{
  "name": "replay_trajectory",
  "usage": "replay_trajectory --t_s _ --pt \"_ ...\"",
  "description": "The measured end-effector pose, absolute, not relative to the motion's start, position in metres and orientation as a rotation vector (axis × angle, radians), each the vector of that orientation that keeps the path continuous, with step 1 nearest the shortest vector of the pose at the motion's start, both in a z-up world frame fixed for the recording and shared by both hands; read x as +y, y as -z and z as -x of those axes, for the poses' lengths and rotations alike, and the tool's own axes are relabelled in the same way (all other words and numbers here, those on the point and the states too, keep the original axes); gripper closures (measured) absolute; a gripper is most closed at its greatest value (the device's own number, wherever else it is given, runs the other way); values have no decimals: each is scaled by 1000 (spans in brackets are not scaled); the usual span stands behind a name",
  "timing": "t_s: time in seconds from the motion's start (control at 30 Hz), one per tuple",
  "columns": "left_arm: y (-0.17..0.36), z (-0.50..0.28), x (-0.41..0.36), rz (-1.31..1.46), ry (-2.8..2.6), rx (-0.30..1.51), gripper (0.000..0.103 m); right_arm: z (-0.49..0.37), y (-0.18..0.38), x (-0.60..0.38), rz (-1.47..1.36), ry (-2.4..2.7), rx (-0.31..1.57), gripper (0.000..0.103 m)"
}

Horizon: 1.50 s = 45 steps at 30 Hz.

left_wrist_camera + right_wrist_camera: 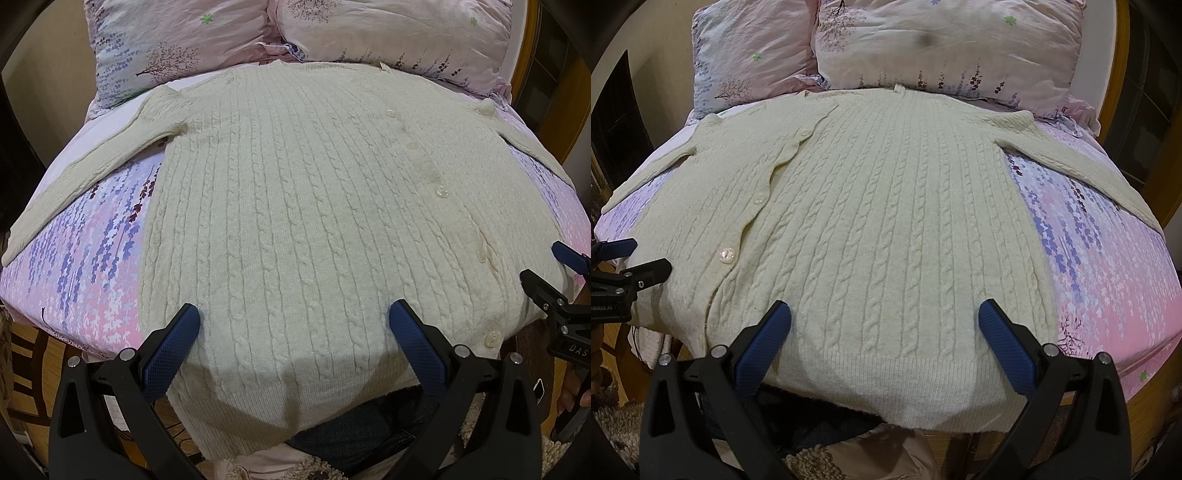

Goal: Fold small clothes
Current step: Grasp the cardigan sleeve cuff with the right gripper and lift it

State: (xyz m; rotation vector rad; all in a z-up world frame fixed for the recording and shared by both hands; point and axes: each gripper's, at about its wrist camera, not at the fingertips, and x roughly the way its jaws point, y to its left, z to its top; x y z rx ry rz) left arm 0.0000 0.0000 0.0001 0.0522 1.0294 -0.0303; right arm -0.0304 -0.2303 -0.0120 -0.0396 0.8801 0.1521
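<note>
From the left wrist view, a cream cable-knit cardigan (295, 206) lies flat on the bed (85, 258), its long axis running from the hem at the bottom of the frame up to the collar under the two pillows (177, 48) at the top. The button band (436, 184) slants down the right side. One sleeve (85, 162) stretches toward the lower left over the flowered sheet; the other runs off at the right edge. The hem hangs past the bed's near edge. Bare sheet shows at the left of the body. The left gripper (295, 321) hovers over the hem, jaws wide apart, holding nothing. The right gripper (550, 269) enters at the right edge, jaws apart; "DAS" reads on its body.

From the right wrist view, the cardigan (905, 221) points the same way, collar at the top, button band (757, 199) at the left. Open sheet lies at the right. The right gripper (884, 321) stands with jaws apart over the hem. The left gripper (639, 254) shows at the left edge, with lettering too small to read surely.
</note>
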Motion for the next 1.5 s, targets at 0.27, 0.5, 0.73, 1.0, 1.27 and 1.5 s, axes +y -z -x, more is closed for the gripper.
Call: replay_trajectory --t_s 0.27,0.5,0.73,1.0,1.27,1.5 --pt "-2 -7 0 -59 42 1053 1 29 12 -231 49 -186 867 2" --pt "-3 -14 4 -56 76 1067 1 12 -1 -251 -53 -261 881 2" --pt "-19 -37 32 6 35 987 1 -47 -30 -365 -390 -35 811 9" --pt "-28 -76 62 157 77 907 1 -114 11 -476 -900 85 863 43" --pt "-41 -110 64 163 124 849 1 -156 23 -468 -987 35 849 44" --pt "-36 -126 67 193 160 865 1 -141 22 -521 -1006 313 723 54"
